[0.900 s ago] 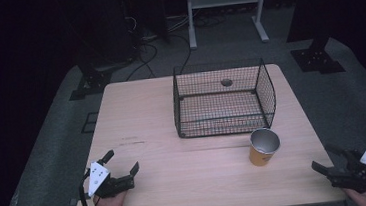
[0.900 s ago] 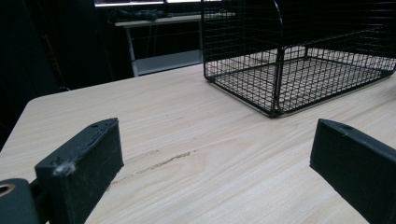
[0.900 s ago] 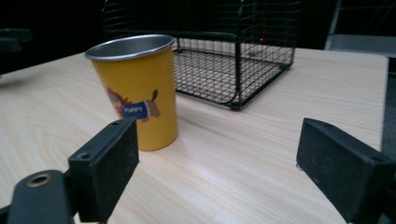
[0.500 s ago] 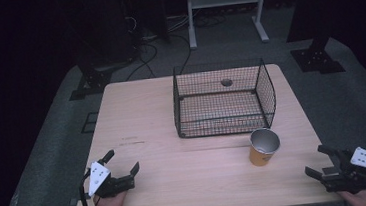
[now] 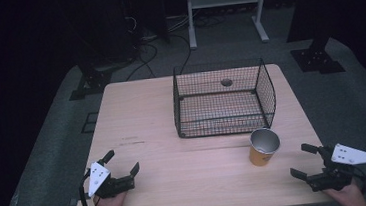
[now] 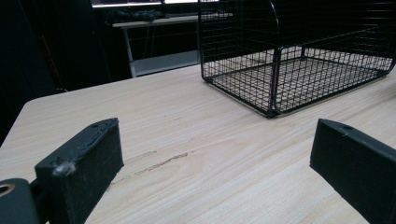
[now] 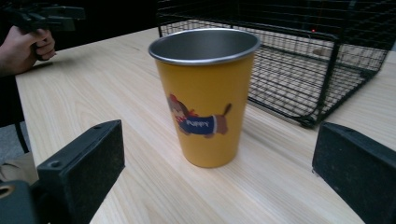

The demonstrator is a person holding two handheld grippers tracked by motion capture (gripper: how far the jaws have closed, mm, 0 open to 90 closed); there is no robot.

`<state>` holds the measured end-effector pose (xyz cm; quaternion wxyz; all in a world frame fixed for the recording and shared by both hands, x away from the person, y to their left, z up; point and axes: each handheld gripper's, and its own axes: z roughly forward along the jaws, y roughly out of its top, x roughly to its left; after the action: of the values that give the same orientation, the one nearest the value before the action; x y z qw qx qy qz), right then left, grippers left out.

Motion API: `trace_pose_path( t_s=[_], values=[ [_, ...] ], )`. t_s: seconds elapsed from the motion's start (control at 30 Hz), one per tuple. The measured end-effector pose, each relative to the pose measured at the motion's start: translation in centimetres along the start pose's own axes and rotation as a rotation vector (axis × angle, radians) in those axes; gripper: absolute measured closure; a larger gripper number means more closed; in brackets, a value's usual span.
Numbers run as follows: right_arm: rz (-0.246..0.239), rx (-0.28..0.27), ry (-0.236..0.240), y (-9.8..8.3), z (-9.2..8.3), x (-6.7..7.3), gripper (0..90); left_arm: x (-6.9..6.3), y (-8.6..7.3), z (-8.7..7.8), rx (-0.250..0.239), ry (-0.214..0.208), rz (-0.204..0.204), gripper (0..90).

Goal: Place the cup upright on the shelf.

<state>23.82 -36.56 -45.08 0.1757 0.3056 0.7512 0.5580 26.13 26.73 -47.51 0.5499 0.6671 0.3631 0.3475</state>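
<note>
A yellow metal cup [image 5: 263, 146] with a cartoon dog print stands upright on the table, just in front of the black wire basket [image 5: 222, 98]. In the right gripper view the cup [image 7: 205, 93] rises a short way beyond the wide-apart jaws. My right gripper [image 5: 304, 161] is open at the table's right front corner, pointing left toward the cup and apart from it. At the front left my left gripper [image 5: 122, 162] is open too, low over bare wood, with nothing between its jaws. The basket [image 6: 299, 56] lies ahead of it to the right.
The light wooden table [image 5: 142, 116] has a faint scratch [image 6: 154, 164] ahead of the left gripper. Inside the basket, a round hole in the tabletop [image 5: 226, 82] shows through the mesh. Beyond the table are a white shelf frame [image 5: 225, 9], cables and dark stands on the grey floor.
My right gripper has slid left and forward along the front edge toward the cup. The left gripper and the cup have stayed put.
</note>
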Motion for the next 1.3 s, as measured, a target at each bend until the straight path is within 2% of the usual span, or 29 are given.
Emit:
trace_pose_path(
  t_s=[0.33, 0.57, 0.77, 1.03, 1.3],
  values=[
    [-0.019, 0.02, 0.04, 0.8, 2.3, 0.6, 0.3, 0.1, 0.0, 0.0, -0.004, -0.001, -0.006, 1.8],
    [-0.029, 0.029, 0.049, 1.1, 3.4, 0.5, 0.2, -0.1, 0.0, -0.1, -0.002, -0.004, -0.001, 1.8],
    [-0.04, 0.062, 0.056, 1.8, 4.7, 0.5, 0.2, 0.0, 0.0, -0.1, -0.001, -0.004, -0.004, 1.8],
    [-0.04, 0.07, 0.062, 2.4, 6.0, 0.2, 0.2, -0.1, 0.0, -0.1, -0.001, -0.004, -0.001, 1.8],
    [-0.047, 0.113, 0.061, 2.9, 7.4, 0.0, 0.3, 0.0, 0.0, -0.1, -0.001, -0.004, -0.003, 1.8]
  ],
)
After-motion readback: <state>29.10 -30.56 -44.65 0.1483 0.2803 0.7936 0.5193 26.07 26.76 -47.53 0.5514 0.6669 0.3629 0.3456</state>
